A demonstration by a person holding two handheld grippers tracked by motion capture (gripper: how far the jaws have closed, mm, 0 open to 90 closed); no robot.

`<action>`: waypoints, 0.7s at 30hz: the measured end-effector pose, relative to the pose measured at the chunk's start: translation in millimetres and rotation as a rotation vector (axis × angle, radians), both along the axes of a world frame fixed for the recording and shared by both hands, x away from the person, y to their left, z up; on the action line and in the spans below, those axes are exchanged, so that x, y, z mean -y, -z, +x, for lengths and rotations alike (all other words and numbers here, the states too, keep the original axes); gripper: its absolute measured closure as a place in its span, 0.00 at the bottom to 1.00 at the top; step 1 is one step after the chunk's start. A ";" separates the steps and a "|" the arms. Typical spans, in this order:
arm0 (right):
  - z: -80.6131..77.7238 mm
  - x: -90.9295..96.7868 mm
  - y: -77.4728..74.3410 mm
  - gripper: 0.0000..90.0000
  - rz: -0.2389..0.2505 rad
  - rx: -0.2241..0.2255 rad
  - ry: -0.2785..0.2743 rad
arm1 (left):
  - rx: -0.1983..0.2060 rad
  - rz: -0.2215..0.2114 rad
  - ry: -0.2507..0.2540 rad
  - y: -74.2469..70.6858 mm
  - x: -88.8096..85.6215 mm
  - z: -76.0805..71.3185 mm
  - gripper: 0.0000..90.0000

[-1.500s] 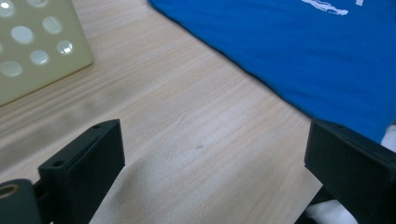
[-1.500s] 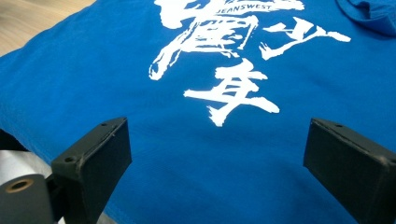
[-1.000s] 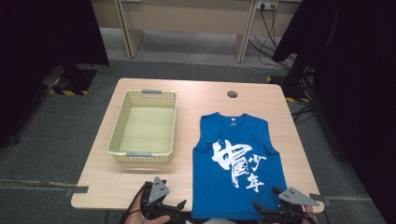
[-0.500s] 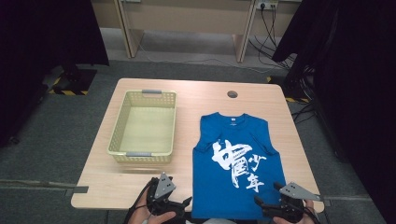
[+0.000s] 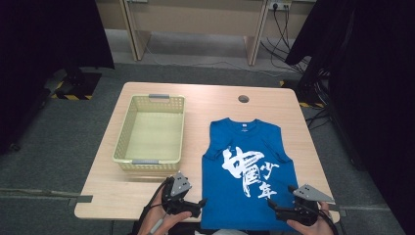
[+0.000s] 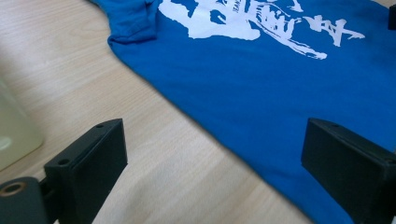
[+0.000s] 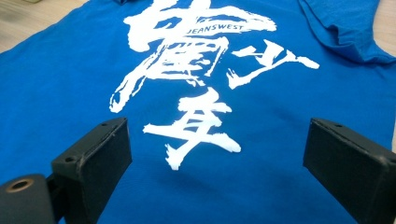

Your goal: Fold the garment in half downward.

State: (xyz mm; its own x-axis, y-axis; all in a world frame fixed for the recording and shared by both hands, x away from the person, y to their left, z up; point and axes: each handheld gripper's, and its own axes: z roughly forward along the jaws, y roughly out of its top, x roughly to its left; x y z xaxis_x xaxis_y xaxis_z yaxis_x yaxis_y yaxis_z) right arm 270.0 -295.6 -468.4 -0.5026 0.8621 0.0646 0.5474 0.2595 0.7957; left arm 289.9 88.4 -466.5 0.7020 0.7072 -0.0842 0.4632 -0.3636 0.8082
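Observation:
A blue sleeveless shirt [image 5: 249,171] with white brush lettering lies flat on the right half of the wooden table [image 5: 210,105], its hem hanging over the near edge. My left gripper [image 5: 198,205] hovers by the shirt's lower left corner, jaws wide apart and empty. In the left gripper view the shirt's left edge [image 6: 261,84] runs diagonally between the jaws of the left gripper [image 6: 215,158]. My right gripper [image 5: 271,208] is open over the shirt's lower right part. The right gripper view shows the shirt [image 7: 70,74] and its white lettering between the spread jaws of that gripper [image 7: 217,161].
A pale yellow plastic basket [image 5: 128,128] with grey handles stands empty on the table's left half; its corner [image 6: 14,130] shows in the left gripper view. A round cable hole [image 5: 243,99] sits near the far edge. Dark curtains flank the table, with desk legs and cables behind.
Both grippers have moved forward from the near edge onto the shirt's lower corners. The shirt and basket have not moved.

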 end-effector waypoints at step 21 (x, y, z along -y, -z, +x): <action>26.7 -3.4 1.1 0.09 -0.006 -0.017 0.008 | 0.029 0.081 0.018 4.9 34.2 33.7 0.07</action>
